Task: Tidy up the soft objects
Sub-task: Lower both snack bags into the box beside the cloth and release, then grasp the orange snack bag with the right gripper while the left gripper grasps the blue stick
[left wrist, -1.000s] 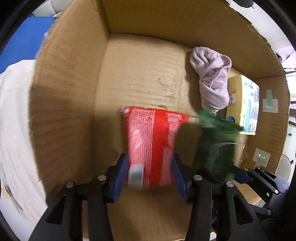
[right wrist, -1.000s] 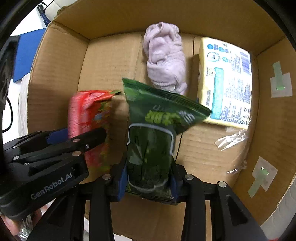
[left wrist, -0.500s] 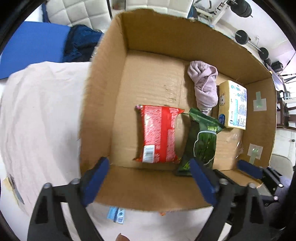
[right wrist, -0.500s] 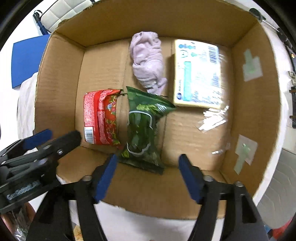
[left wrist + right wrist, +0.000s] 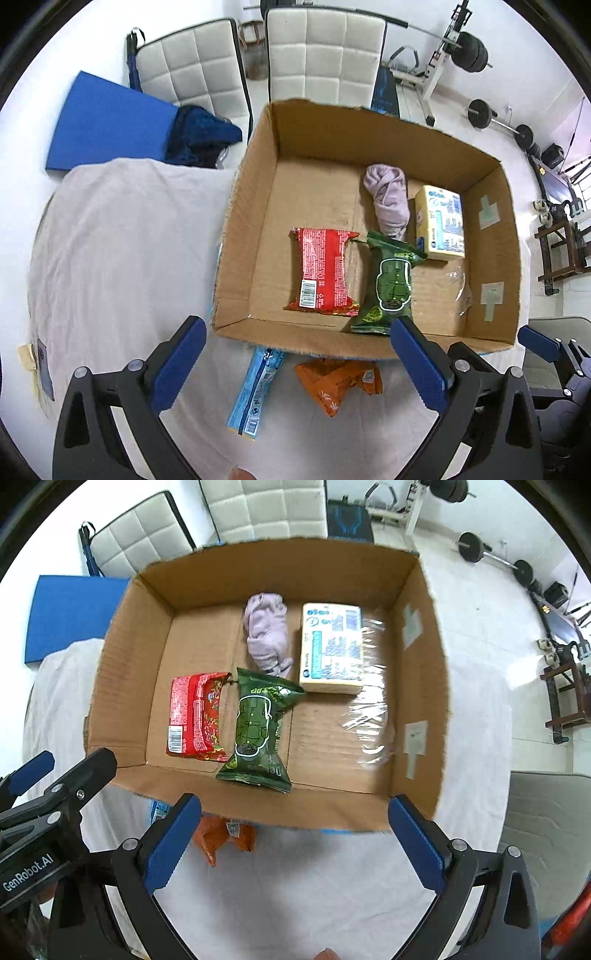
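Left wrist view — left gripper point(image 5: 295, 360), jaws just opened wide, nothing between them; red packet point(image 5: 323, 273) and green packet point(image 5: 389, 286) lie side by side in the cardboard box point(image 5: 240, 229).

Right wrist view — right gripper point(image 5: 293, 842) likewise opened, empty.

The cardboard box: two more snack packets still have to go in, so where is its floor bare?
Bare floor in the brown cardboard box lies between its left wall and the red snack packet, plus the far left corner beside the rolled lilac cloth. Right of the green snack packet there is room under crinkled clear film. The middle and the yellow tissue pack are crowded.
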Demonstrator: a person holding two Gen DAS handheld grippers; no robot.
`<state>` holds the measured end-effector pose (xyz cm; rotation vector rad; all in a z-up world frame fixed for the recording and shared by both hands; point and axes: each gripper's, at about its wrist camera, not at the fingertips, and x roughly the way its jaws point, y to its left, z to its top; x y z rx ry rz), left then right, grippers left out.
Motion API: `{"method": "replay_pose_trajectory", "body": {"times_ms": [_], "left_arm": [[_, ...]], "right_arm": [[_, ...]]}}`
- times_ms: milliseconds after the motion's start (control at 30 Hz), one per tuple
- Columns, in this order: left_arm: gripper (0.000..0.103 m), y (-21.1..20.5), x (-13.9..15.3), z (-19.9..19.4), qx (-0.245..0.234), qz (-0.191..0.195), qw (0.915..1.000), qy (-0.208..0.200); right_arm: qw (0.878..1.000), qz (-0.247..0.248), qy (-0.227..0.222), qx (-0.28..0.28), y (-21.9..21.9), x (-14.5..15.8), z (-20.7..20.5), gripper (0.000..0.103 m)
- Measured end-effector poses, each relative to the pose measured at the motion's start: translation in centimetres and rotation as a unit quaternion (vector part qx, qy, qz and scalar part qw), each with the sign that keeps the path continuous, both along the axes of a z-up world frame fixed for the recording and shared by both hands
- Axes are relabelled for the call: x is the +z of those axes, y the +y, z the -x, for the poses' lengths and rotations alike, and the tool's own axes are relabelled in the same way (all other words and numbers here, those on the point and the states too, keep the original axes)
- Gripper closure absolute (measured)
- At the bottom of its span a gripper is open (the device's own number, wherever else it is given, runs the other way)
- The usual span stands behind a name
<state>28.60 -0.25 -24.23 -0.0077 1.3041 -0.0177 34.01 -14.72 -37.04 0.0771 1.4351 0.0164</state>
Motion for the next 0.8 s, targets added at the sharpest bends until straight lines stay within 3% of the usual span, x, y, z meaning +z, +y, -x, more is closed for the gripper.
{"method": "replay_pose_trajectory", "body": {"times_ms": [233, 500, 667, 733, 800], "left_arm": [[0.001, -0.3, 3.8, 2.3, -0.018, -0.002, 0.9979, -0.062], [0.001, 0.8, 7.6, 4.3, -0.050, 0.033, 0.9937, -0.095], [0.001, 3.0, 8.3, 5.5, -0.044, 0.016, 0.9917, -0.119], [0.001, 4.3, 7.5, 5.7, -0.039, 0.026, 0.9921, -0.116], [0.001, 5.3, 6.1, 5.8, -0.032, 0.010, 0.9935, -0.108]], "right_arm": [[0.998, 0.013, -0.053, -0.024, -0.1, 3.7, 2.2, 0.000], [0.994, 0.020, -0.095, -0.056, 0.1, 8.0, 5.0, 0.000], [0.993, -0.002, -0.094, -0.069, 1.1, 8.7, 6.5, 0.000], [0.994, -0.012, -0.084, -0.073, 1.6, 8.1, 7.0, 0.000], [0.995, -0.026, -0.067, -0.070, 2.4, 6.7, 7.4, 0.000]]}}
